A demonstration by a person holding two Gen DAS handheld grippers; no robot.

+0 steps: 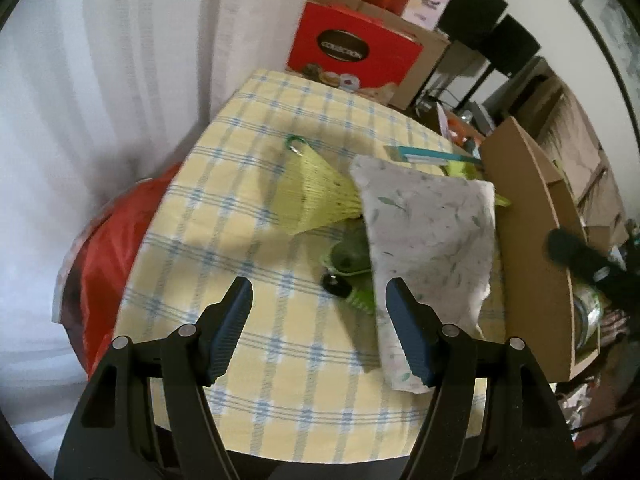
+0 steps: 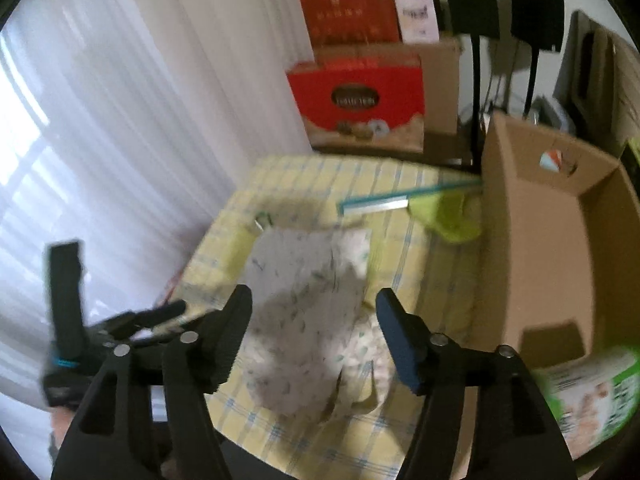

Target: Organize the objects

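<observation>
Both grippers over checked table, jaws wide, nothing held.

L→R: left gripper (image 1: 318, 330) spread apart above yellow-blue tablecloth (image 1: 240, 184); yellow mesh bag (image 1: 316, 192) w/ green carabiner (image 1: 295, 145), partly under floral cloth pouch (image 1: 430, 236); teal-handled tool (image 1: 432, 155) behind; open cardboard box (image 2: 540, 248) at table's right edge. Right gripper (image 2: 314, 338) spread, over pouch, view blurred.

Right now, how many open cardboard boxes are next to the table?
1. The open cardboard box stands against the table's right edge, by the checkered tablecloth; a green-labelled package lies in its near end. Other cartons behind the table look closed.
</observation>
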